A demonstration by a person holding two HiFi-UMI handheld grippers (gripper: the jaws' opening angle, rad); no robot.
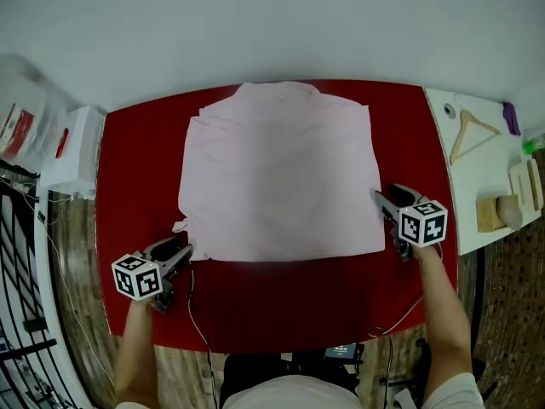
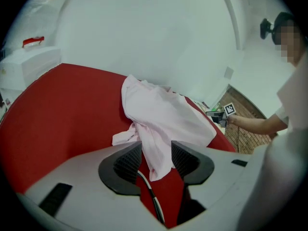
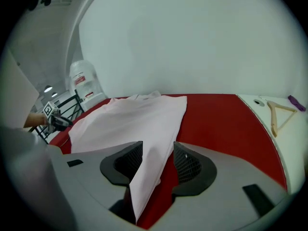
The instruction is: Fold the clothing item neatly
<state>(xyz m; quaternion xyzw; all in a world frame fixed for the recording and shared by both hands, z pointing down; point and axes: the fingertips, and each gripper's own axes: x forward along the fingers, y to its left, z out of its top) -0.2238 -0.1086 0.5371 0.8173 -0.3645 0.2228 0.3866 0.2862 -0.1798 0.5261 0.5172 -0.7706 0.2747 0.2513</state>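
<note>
Left claw (image 2: 156, 152) straddles shirt (image 2: 163, 114); unclear in head view.

One pink shirt (image 1: 281, 177) lies on one red table (image 1: 409, 135). There are two grippers (one to each side of the shirt's near edge): the left gripper (image 1: 177, 254) and the right gripper (image 1: 385, 201). At the right stands one white side table (image 1: 477, 177), bearing one wooden hanger (image 1: 471, 133) and one small purple item (image 1: 511, 118) at its far end. One white box (image 1: 72, 152) sits at the left.
</note>
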